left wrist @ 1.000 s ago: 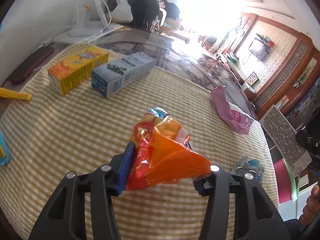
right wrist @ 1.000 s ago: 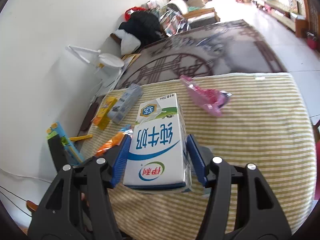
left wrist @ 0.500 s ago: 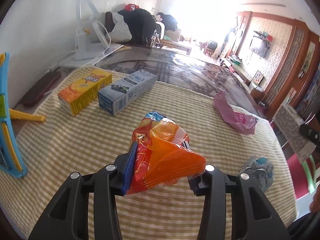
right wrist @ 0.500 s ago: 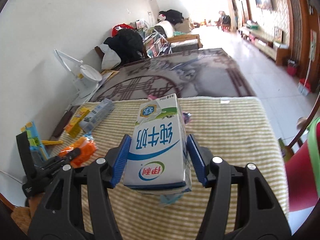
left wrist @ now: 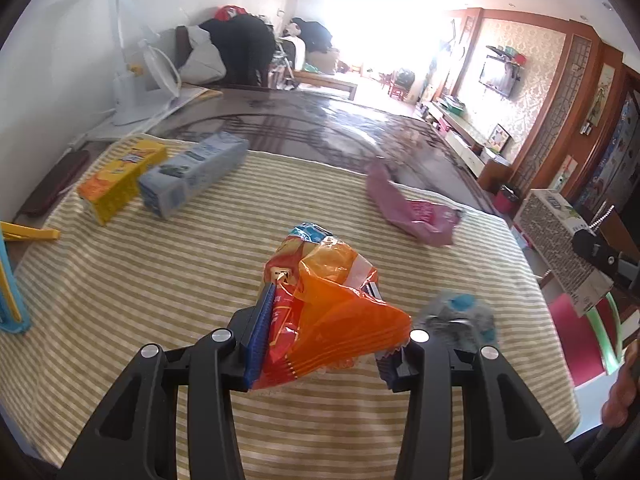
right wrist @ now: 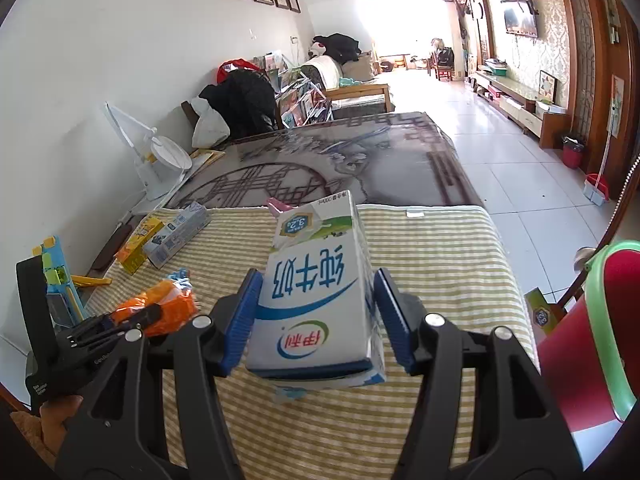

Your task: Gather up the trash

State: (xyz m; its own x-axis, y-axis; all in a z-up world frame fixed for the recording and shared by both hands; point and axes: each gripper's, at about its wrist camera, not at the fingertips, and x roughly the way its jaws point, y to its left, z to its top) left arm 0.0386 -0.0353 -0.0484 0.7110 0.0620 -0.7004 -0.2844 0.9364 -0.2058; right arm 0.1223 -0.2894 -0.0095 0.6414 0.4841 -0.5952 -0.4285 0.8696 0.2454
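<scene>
Two boxes (left wrist: 160, 178) lie side by side on the tablecloth (left wrist: 160, 280).

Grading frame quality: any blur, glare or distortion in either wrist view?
Left wrist view: window light blows out the top centre, the crumpled bottle and pink bag are motion-smeared, the orange wrapper sharp. Right wrist view: crisp milk carton, blown-out far doorway, fisheye-curved edges.

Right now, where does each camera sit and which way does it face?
Left wrist: on the left gripper, looking down along its jaws at the orange snack bag they hold; fingers show at the right edge.
Right wrist: on the right gripper, looking past the milk carton.
Shared: the striped cloth, yellow box, the bag.
</scene>
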